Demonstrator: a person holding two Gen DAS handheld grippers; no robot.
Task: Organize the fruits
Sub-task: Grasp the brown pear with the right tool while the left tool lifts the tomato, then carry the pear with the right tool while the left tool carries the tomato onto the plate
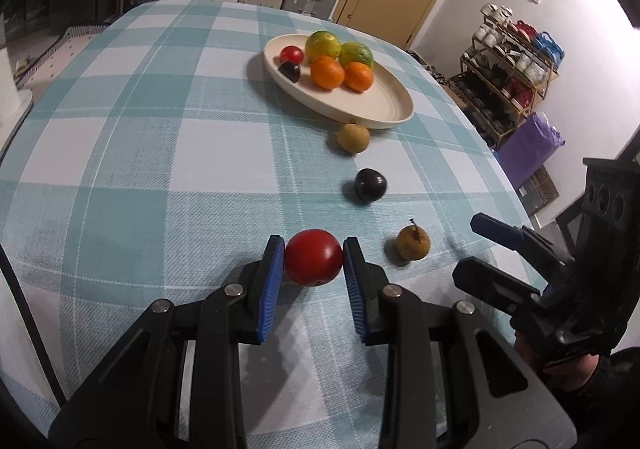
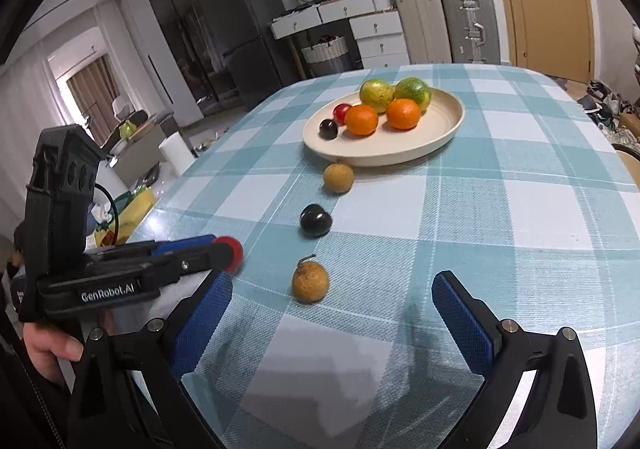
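My left gripper (image 1: 314,249) is shut on a red round fruit (image 1: 313,257), both blue pads pressing its sides just above the checked cloth; the same fruit (image 2: 230,247) shows in the right wrist view. My right gripper (image 2: 332,281) stands open and empty over the near table, with a brown stemmed fruit (image 2: 310,283) just ahead of its left finger. A dark plum (image 2: 316,220) and a round brown fruit (image 2: 338,177) lie in a line toward the cream plate (image 2: 440,137). The plate holds two oranges, two green-yellow fruits, a small red one and a dark one.
The teal and white checked tablecloth (image 1: 140,169) covers the whole table. A shelf of cups and shoes (image 1: 508,81) and a purple bag (image 1: 528,145) stand past the right edge. Suitcases, drawers and a wooden door (image 2: 548,1) are behind the far edge.
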